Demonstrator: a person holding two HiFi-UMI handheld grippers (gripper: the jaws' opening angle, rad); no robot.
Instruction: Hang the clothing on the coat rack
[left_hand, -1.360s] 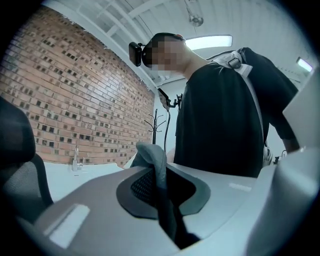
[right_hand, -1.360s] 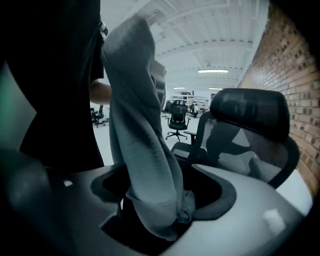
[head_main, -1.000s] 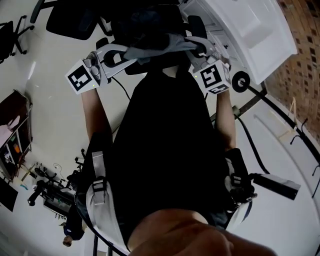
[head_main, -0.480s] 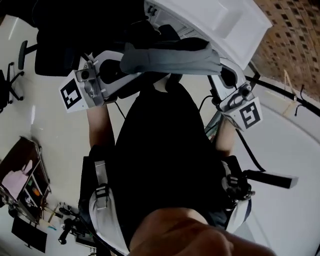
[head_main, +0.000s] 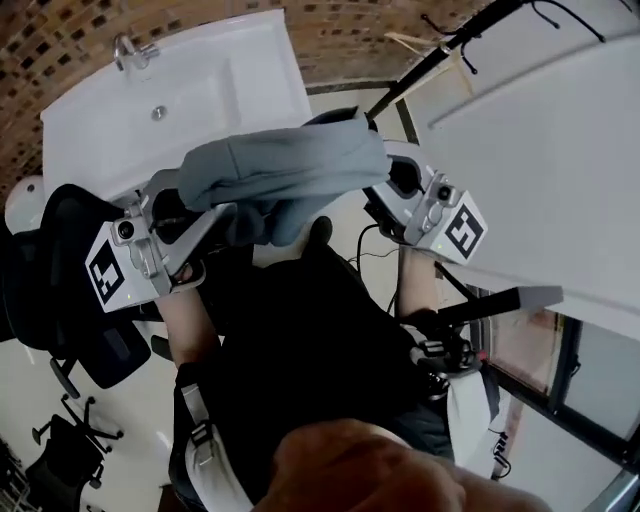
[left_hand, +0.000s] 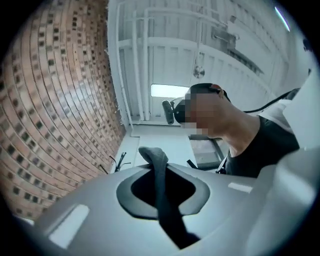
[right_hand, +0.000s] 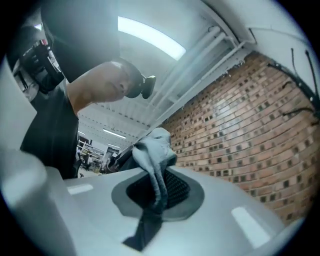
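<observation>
A grey garment hangs bunched between the two grippers, held up in front of the person's black-clad chest. My left gripper is shut on its left end, and in the left gripper view a thin fold of the grey cloth runs between the closed jaws of that gripper. My right gripper is shut on the right end; a lump of grey cloth sticks out of the closed jaws of that gripper. A dark pole with prongs, perhaps the coat rack, slants at the top right.
A white washbasin with a tap is fixed to the brick wall at top left. A large white panel fills the right side. A black office chair stands at the left. Cables trail below the right gripper.
The person has turned with the garment: basin and brick wall swung from upper right to top left, and the white panel came in on the right. Both grippers stayed shut on the cloth.
</observation>
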